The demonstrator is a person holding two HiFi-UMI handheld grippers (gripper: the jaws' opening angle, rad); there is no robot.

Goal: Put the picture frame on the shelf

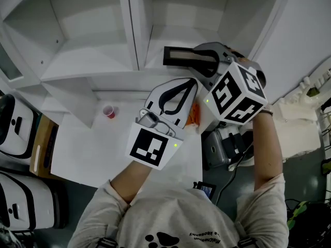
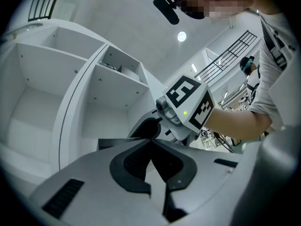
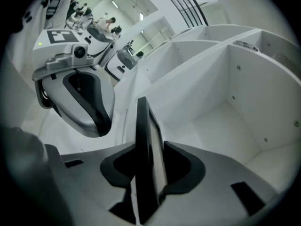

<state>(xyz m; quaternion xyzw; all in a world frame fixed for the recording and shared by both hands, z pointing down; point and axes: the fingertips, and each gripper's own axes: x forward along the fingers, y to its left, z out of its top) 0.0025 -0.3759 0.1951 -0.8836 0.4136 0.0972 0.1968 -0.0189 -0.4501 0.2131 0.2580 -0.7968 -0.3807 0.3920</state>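
Observation:
A black picture frame (image 1: pixel 182 56) stands edge-on between the jaws of my right gripper (image 1: pixel 200 61), at the mouth of the white shelf's (image 1: pixel 170 35) right compartment. In the right gripper view the frame (image 3: pixel 148 140) sits upright in the gripper (image 3: pixel 149 147), whose jaws stand slightly apart from it, so the gripper is open. My left gripper (image 1: pixel 192 82) hovers just below and left of the frame, shut and empty. In the left gripper view its jaw tips meet (image 2: pixel 151 141) with nothing between them.
A vertical divider (image 1: pixel 135 25) splits the shelf into left and right compartments. On the white table (image 1: pixel 93 149) stand a small red cup (image 1: pixel 109 111) and an orange item (image 1: pixel 193 115). A grey device (image 1: pixel 220 149) lies at the right, white cases (image 1: pixel 15 125) at the left.

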